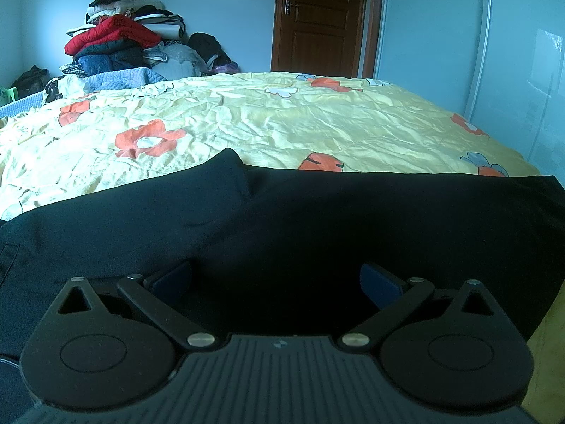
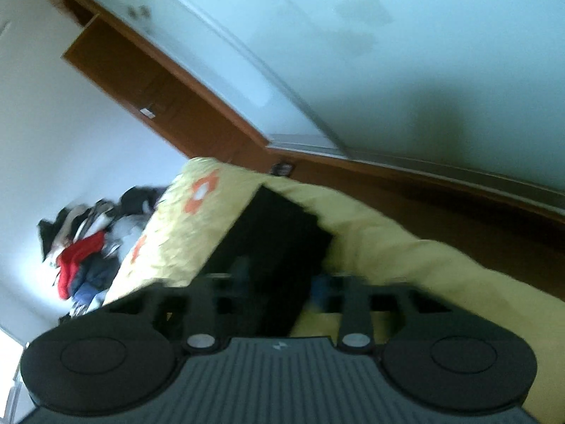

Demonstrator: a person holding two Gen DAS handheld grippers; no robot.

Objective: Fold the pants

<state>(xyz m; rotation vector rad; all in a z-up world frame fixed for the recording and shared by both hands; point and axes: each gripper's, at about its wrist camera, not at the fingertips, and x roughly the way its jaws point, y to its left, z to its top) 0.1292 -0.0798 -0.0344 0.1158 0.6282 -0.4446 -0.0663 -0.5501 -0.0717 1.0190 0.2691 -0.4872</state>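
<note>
Black pants [image 1: 282, 219] lie spread across the near part of a bed with a yellow flowered sheet [image 1: 247, 120]. My left gripper [image 1: 275, 279] is open, low over the pants, with nothing between its blue pads [image 1: 381, 282]. In the tilted, blurred right wrist view the pants [image 2: 275, 240] lie on the yellow sheet [image 2: 388, 254] near the bed's edge. My right gripper [image 2: 282, 282] hovers over the near end of the pants with its fingers apart; the blur hides whether any cloth sits between them.
A pile of clothes [image 1: 120, 42] is stacked at the far left of the bed against the wall. A brown door [image 1: 317, 21] stands behind the bed, and a pale sliding wardrobe [image 1: 459, 35] runs along the right. Wooden floor [image 2: 459, 219] shows beside the bed.
</note>
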